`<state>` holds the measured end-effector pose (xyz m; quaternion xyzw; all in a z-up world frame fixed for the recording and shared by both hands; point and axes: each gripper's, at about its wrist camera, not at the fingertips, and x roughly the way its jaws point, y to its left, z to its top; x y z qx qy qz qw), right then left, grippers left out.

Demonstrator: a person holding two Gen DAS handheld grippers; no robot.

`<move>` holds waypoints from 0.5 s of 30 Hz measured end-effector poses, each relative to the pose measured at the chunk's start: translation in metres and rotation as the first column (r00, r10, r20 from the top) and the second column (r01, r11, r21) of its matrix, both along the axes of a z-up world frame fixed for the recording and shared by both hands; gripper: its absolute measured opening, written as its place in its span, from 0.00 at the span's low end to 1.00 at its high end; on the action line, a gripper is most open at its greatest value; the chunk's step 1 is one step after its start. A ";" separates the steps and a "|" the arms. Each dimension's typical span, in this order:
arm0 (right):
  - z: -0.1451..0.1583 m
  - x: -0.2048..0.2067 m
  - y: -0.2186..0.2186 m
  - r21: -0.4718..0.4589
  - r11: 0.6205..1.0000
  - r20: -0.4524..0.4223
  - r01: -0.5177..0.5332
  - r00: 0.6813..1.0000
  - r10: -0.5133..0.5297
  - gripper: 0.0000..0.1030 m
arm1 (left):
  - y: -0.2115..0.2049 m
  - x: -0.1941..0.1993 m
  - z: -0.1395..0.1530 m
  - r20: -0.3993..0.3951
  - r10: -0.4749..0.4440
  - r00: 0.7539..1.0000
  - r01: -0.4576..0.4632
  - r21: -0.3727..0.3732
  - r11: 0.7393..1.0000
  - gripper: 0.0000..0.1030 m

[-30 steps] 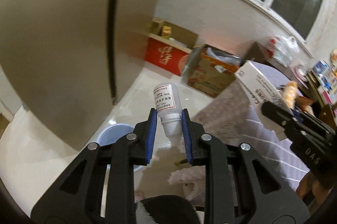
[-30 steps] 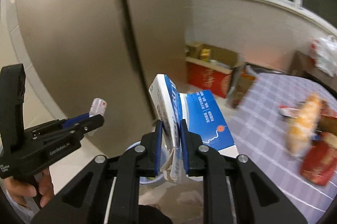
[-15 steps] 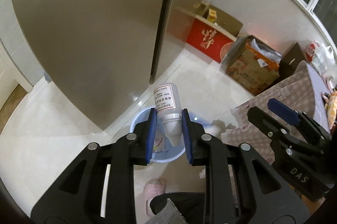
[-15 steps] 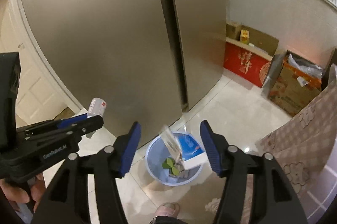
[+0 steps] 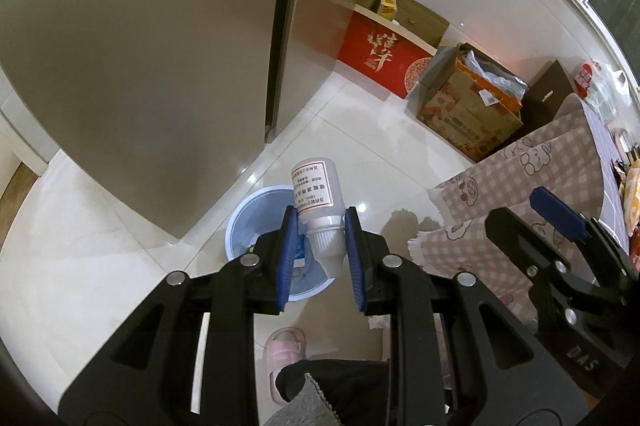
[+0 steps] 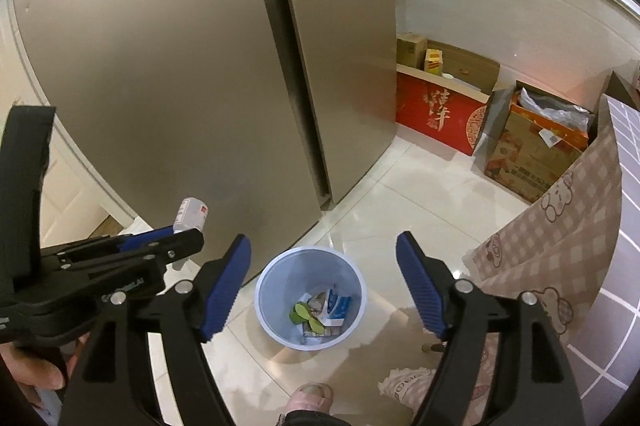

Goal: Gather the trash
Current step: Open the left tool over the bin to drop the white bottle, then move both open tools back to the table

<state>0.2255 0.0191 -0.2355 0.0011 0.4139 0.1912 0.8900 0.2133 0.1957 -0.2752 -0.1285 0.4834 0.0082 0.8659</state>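
Closest in, the left gripper [image 5: 320, 254] is clamped on a small white plastic bottle [image 5: 318, 188], its blue pads [image 5: 289, 254] pressing on the ribbed cap end while the labelled body sticks out beyond the tips, tilted a little to the left. From the right-hand camera the same bottle [image 6: 191, 215] pokes up past the tip of the left gripper [image 6: 176, 240], with the person's hand [image 6: 30, 372] wrapped round the handle low at the left edge. The right gripper [image 6: 324, 284] has its jaws opening, standing wide apart with nothing between the pads; the pale blue waste bin [image 6: 269, 300] shows in the gap, down on the floor. Inside the bin lie a blue-and-white carton [image 6: 335, 306], some green leaves [image 6: 304, 314] and other scraps. In the left view the bin [image 5: 244, 222] sits directly behind and below the held bottle, partly hidden by the fingers. A pink slipper [image 5: 284, 348] rests on the glossy tiled floor [image 5: 100, 258] just short of the bin. To the right hangs a checked tablecloth with bear prints [image 5: 532, 182]. Behind the bin rises the steel refrigerator [image 6: 180, 66], and further back against the wall stand a red gift box [image 6: 438, 114] and an open cardboard box [image 6: 532, 154].
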 end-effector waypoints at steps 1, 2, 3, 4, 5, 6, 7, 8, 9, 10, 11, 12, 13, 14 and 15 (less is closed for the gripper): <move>0.001 -0.001 -0.001 0.005 1.000 0.006 0.004 1.000 -0.004 0.73 | 0.001 0.001 0.000 0.002 0.002 1.000 -0.002 0.000 1.000 0.23; 0.003 -0.002 -0.002 0.008 1.000 0.009 0.006 1.000 -0.006 0.73 | 0.000 0.005 0.001 0.003 0.004 1.000 -0.004 0.000 1.000 0.23; 0.003 -0.001 -0.003 0.010 1.000 0.011 0.007 1.000 -0.007 0.74 | 0.000 0.006 0.002 0.006 0.005 1.000 -0.005 -0.001 1.000 0.24; 0.004 -0.001 -0.004 0.011 1.000 0.012 0.007 1.000 -0.007 0.74 | 0.001 0.006 0.003 0.003 0.014 1.000 -0.014 0.004 1.000 0.31; 0.005 -0.002 -0.006 0.014 1.000 0.015 0.009 1.000 -0.010 0.74 | 0.002 0.008 0.003 -0.008 0.029 1.000 -0.029 0.012 1.000 0.43; 0.005 -0.002 -0.007 0.016 1.000 0.019 0.013 1.000 -0.013 0.74 | 0.004 0.006 0.003 -0.018 0.046 0.999 -0.045 0.020 0.999 0.66; 0.006 -0.001 -0.008 0.015 1.000 0.020 0.016 1.000 -0.016 0.75 | 0.006 0.004 0.006 0.000 0.066 0.998 -0.066 0.022 0.998 0.68; 0.007 -0.002 -0.009 0.015 1.000 0.020 0.017 1.000 -0.018 0.75 | 0.006 0.003 0.007 0.004 0.071 0.997 -0.071 0.021 0.997 0.68; 0.008 -0.003 -0.011 0.016 1.000 0.021 0.018 1.000 -0.018 0.76 | 0.006 0.001 0.008 0.001 0.067 0.998 -0.067 0.013 0.998 0.68; 0.010 -0.004 -0.012 0.018 1.000 0.023 0.020 1.000 -0.021 0.76 | 0.006 0.000 0.010 0.000 0.065 0.998 -0.065 0.008 0.998 0.68; 0.011 -0.004 -0.013 0.020 1.000 0.024 0.024 0.999 -0.024 0.76 | 0.006 -0.002 0.012 0.002 0.068 0.998 -0.068 0.009 0.998 0.68; 0.011 -0.005 -0.015 0.023 0.999 0.024 0.027 0.999 -0.027 0.77 | 0.005 -0.006 0.016 0.013 0.066 0.998 -0.066 0.010 0.998 0.68; 0.013 -0.007 -0.018 0.025 0.999 0.024 0.033 0.999 -0.034 0.79 | 0.003 -0.008 0.019 0.020 0.062 0.998 -0.062 0.009 0.998 0.68; 0.015 -0.008 -0.019 0.026 0.999 0.025 0.037 0.999 -0.037 0.79 | 0.002 -0.010 0.022 0.027 0.059 0.998 -0.059 0.010 0.998 0.68; 0.017 -0.010 -0.021 0.029 0.999 0.028 0.038 0.999 -0.039 0.79 | 0.000 -0.013 0.026 0.033 0.058 0.998 -0.058 0.010 0.998 0.68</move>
